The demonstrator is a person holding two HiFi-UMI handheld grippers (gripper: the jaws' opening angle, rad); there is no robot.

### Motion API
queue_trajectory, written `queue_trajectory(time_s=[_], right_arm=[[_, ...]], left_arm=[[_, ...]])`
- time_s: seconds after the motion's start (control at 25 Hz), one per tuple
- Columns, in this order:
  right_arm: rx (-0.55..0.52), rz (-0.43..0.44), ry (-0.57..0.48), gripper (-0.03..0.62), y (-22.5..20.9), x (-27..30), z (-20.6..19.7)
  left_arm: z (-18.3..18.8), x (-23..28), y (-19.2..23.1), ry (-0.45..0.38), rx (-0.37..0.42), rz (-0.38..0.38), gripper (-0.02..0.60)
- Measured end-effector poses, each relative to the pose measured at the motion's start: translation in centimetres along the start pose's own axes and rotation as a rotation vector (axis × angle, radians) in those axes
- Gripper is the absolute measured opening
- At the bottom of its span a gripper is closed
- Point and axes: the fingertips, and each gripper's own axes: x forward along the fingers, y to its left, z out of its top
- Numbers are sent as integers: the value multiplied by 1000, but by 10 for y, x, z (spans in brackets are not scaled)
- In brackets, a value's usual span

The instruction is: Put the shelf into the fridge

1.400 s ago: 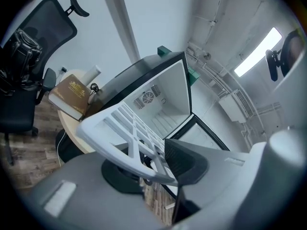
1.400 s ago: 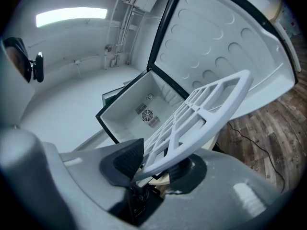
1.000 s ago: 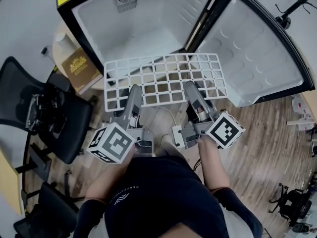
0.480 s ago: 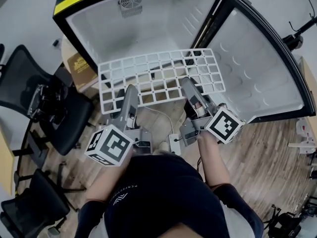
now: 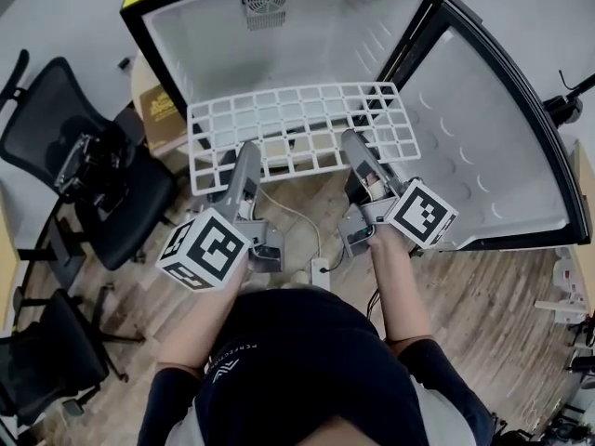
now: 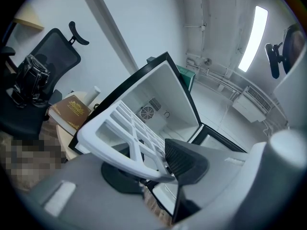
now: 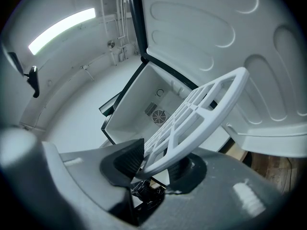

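Holding the white grid shelf by its near edge, with the left gripper and the right gripper set apart along that edge. Clamped on the rim bar in both gripper views, with the bar pinched between the 2 dark pads of each gripper. Carried roughly level, stretching forward from the jaws, its far edge reaching the open front of the fridge.

Straight ahead of both grippers, beyond the shelf: the white, bare inside of the fridge, with a round fan grille on its back wall. To the right of the right gripper: the fridge door swung wide open, moulded white lining facing in.

To the left of the left gripper: a brown book beside the fridge, and nearer, a black office chair with dark gear on its seat.

Beneath and behind the grippers: wooden floor and a white cable trailing between the 2 of them.
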Motion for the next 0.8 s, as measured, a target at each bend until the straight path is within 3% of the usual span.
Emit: queue_trajectory(time_s=[0.8], right_arm=[[18,67,16,121,4,19,24]], left_arm=[[12,17,-12,-52,-11,27,140]])
